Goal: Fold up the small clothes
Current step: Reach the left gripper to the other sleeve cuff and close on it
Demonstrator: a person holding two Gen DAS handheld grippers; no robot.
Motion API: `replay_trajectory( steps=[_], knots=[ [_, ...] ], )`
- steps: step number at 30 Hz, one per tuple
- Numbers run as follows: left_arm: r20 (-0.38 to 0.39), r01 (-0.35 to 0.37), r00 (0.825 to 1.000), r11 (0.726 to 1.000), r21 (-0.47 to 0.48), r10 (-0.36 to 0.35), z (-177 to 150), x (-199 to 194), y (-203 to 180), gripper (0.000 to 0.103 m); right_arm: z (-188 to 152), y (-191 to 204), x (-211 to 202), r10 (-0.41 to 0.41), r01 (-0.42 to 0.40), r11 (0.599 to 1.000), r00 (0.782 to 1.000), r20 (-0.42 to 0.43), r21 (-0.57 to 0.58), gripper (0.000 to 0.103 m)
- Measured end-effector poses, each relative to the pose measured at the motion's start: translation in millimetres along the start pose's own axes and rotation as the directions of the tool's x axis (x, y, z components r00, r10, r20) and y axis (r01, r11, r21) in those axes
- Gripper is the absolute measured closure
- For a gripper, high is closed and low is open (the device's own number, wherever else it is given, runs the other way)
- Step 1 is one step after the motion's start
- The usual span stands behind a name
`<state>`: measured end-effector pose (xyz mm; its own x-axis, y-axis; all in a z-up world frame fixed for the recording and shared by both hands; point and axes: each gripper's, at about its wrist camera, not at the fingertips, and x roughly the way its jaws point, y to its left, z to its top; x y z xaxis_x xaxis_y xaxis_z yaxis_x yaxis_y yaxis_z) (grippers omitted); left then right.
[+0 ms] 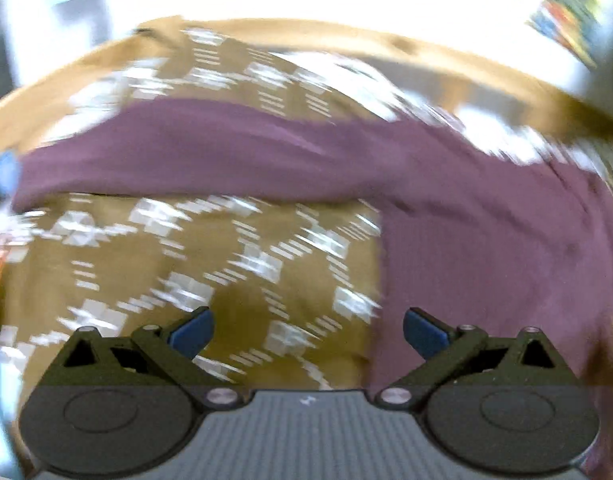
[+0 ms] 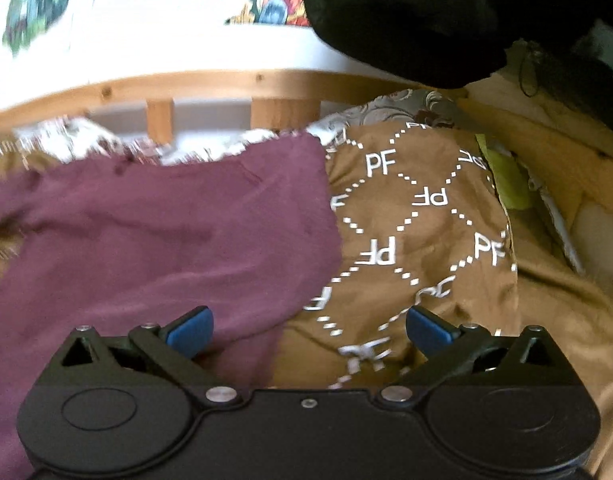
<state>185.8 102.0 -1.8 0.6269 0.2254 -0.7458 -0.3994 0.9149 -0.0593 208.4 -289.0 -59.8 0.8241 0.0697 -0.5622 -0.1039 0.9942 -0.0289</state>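
Note:
A maroon garment (image 1: 486, 248) lies spread on a brown bedcover with a white "PF" diamond pattern (image 1: 210, 264). In the left wrist view its body fills the right side and a long sleeve runs left across the middle. My left gripper (image 1: 308, 334) is open and empty, low over the cover just left of the garment's edge. In the right wrist view the garment (image 2: 158, 232) covers the left half and the cover (image 2: 418, 216) the right. My right gripper (image 2: 308, 332) is open and empty, its left finger over the garment's near edge.
A wooden bed rail (image 2: 210, 84) runs along the far side. A black cloth mass (image 2: 426, 16) hangs at the top right. A lime-green item (image 2: 506, 180) and grey patterned fabric (image 2: 398, 106) lie beyond the cover. The left wrist view is motion-blurred.

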Motion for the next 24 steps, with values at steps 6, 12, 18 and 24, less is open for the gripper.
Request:
replay_trajectory(
  steps=[6, 12, 18, 24],
  knots=[
    [0.046, -0.113, 0.991, 0.974, -0.194, 0.124, 48.4, 10.0, 85.1, 0.001, -6.8, 22.4, -26.8, 0.116, -0.117, 0.992, 0.993, 0.01, 0.044, 0.001],
    [0.07, -0.032, 0.995, 0.885, -0.464, 0.073, 54.8, 39.8, 146.6, 0.001, -6.9, 34.3, -23.4, 0.135, -0.135, 0.991, 0.991, 0.012, -0.008, 0.001],
    [0.169, 0.07, 0.983, 0.695, -0.716, 0.075, 47.2, 50.2, 179.1, 0.002, -11.0, 34.4, -14.4, 0.143, -0.143, 0.99, 0.989, -0.02, -0.008, 0.001],
    [0.217, 0.058, 0.959, 0.62, -0.782, 0.184, 39.5, 46.0, 187.3, 0.062, -10.9, 41.2, -8.4, 0.169, -0.17, 0.985, 0.985, -0.041, -0.005, 0.001]
  ],
)
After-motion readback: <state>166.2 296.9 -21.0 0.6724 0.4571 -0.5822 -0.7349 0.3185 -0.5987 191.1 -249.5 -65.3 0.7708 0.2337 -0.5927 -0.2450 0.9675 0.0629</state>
